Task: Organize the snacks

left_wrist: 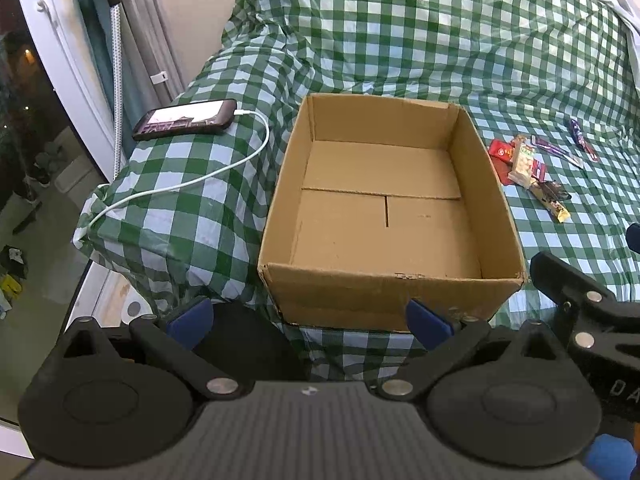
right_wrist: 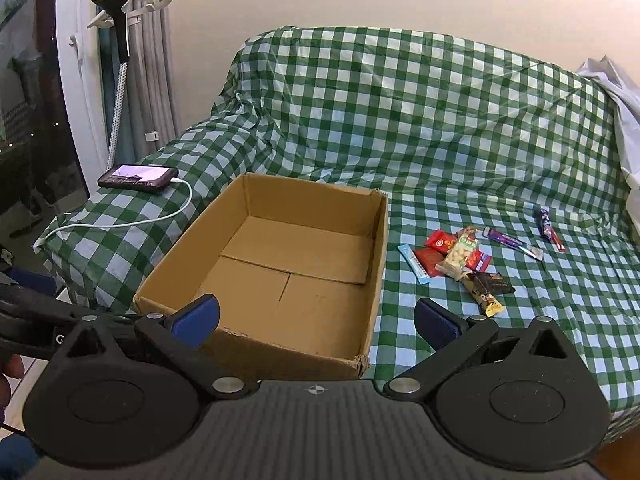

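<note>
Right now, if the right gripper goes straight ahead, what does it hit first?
Probably the box: the right gripper, jaws open, points at its near right corner. The snacks lie off to the right. Depth is unclear.

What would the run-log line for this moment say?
stage: start | left gripper: open, unloaded | right gripper: open, unloaded | box: empty | snacks: beside box

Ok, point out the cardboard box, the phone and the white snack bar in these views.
cardboard box [left_wrist: 372,288], left wrist view, near wall.
phone [right_wrist: 138,176], right wrist view, screen middle.
white snack bar [right_wrist: 460,258], right wrist view, wrapper middle.
</note>
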Action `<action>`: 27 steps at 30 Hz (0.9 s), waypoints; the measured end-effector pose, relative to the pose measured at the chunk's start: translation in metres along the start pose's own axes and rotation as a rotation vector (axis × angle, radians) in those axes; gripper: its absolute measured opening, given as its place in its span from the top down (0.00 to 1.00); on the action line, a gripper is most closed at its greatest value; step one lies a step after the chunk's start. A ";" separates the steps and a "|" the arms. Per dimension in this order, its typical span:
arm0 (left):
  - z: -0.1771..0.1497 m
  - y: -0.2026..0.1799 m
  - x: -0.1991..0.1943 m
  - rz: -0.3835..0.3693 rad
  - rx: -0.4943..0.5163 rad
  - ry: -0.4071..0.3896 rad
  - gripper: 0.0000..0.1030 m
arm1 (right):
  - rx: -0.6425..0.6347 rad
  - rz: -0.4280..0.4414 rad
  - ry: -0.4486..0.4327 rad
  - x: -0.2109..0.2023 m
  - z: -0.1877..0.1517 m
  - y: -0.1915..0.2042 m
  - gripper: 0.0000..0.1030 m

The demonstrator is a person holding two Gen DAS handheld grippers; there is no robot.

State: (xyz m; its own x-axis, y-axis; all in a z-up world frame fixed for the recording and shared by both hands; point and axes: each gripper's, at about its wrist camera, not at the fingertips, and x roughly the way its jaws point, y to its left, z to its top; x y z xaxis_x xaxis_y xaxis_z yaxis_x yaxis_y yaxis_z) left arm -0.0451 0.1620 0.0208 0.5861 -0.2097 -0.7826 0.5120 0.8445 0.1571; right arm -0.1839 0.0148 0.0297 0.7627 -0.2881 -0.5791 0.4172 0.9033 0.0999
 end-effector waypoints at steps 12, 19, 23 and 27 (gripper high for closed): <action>0.001 -0.003 0.010 0.003 0.009 0.030 0.00 | 0.009 0.007 0.013 0.006 -0.006 0.000 0.00; 0.000 -0.005 0.018 0.005 0.021 0.058 0.00 | 0.026 0.020 0.037 0.014 -0.006 -0.003 0.00; 0.000 -0.009 0.023 0.008 0.035 0.071 0.00 | 0.041 0.026 0.048 0.018 -0.007 -0.007 0.00; 0.003 -0.013 0.028 0.012 0.045 0.086 0.00 | 0.071 0.027 0.064 0.024 -0.009 -0.014 0.00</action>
State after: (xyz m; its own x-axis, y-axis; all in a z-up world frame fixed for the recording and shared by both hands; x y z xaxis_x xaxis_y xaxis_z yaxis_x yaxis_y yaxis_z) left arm -0.0338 0.1434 -0.0017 0.5374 -0.1545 -0.8290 0.5339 0.8233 0.1926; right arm -0.1757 -0.0020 0.0070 0.7420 -0.2416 -0.6254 0.4329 0.8849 0.1718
